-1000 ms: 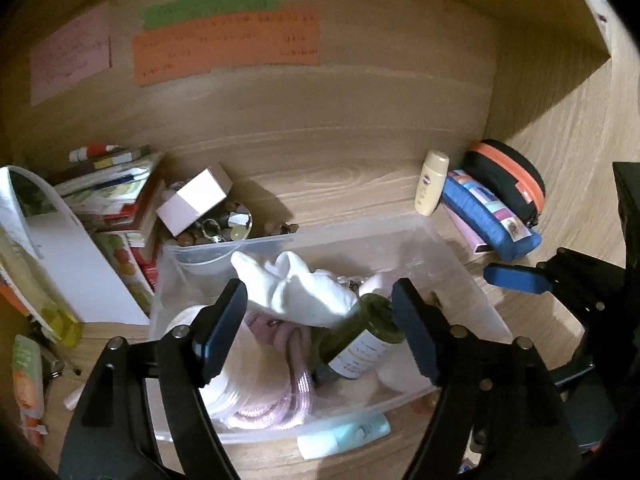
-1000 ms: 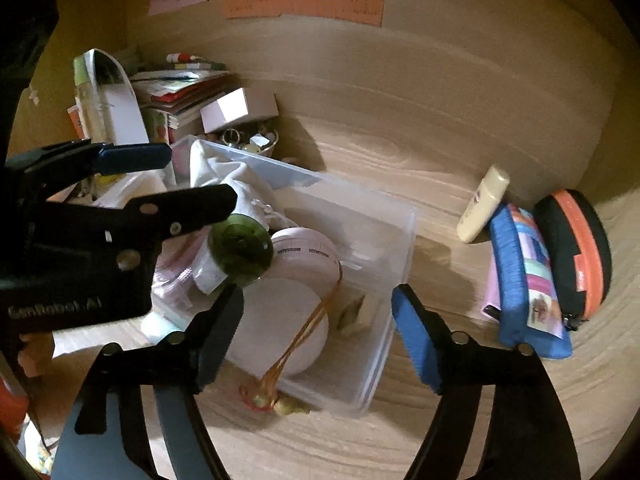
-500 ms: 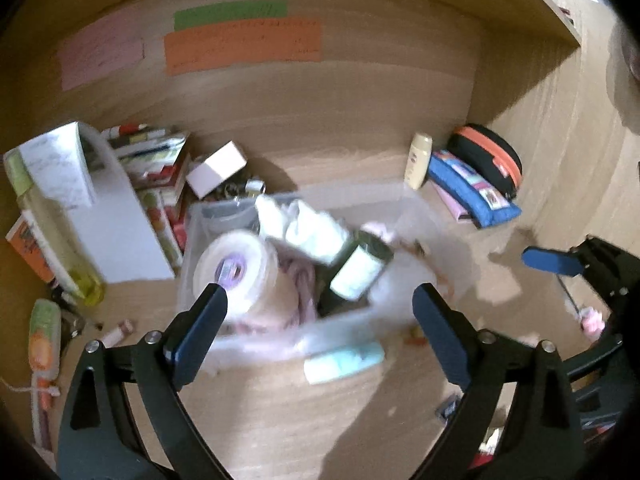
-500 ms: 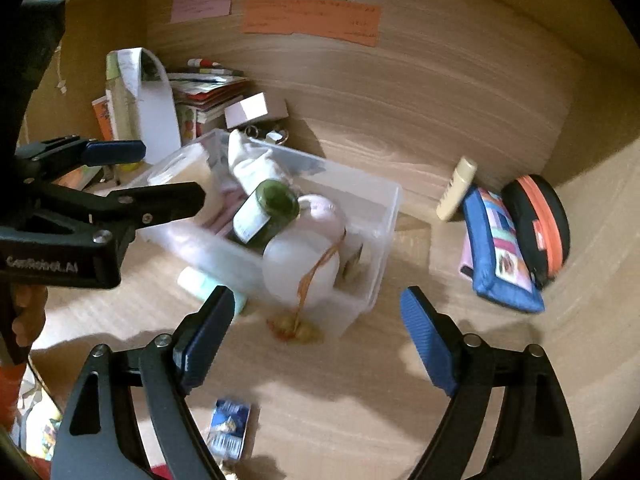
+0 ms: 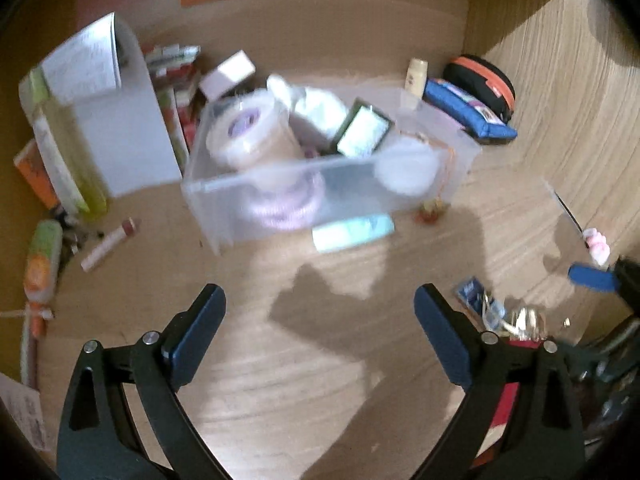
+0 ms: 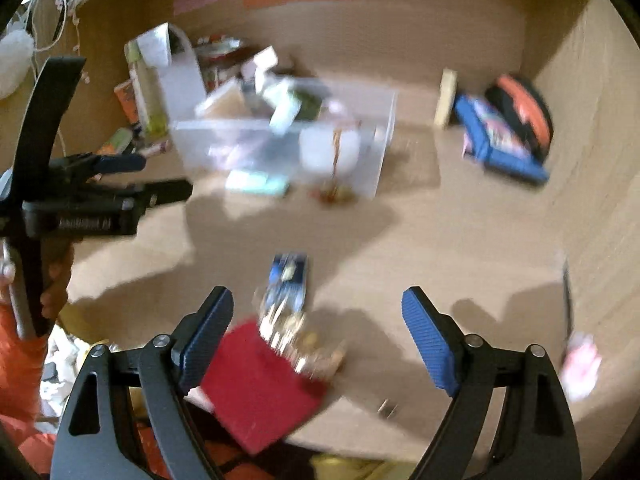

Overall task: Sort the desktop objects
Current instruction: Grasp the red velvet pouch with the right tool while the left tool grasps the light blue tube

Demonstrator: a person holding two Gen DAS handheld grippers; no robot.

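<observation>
A clear plastic bin [image 5: 456,148] stands on the wooden desk, holding a roll of tape [image 5: 248,132], a white cloth [image 5: 316,104], a green bottle [image 5: 364,132] and a white round thing. It also shows blurred in the right wrist view [image 6: 380,148]. My left gripper [image 5: 320,320] is open and empty, well in front of the bin. My right gripper [image 6: 318,320] is open and empty above a red box [image 6: 260,384] and a small blue packet [image 6: 290,276].
A pale green tube [image 5: 352,232] lies against the bin's front. A blue pencil case [image 5: 468,112], a black and orange pouch [image 5: 484,76] and a cream bottle [image 5: 416,72] sit at the back right. Books and a white folder [image 5: 116,120] stand at the left.
Both grippers have pulled back and up from the bin, which now looks smaller and farther. The front of the desk with the red box and blue packet has come into view.
</observation>
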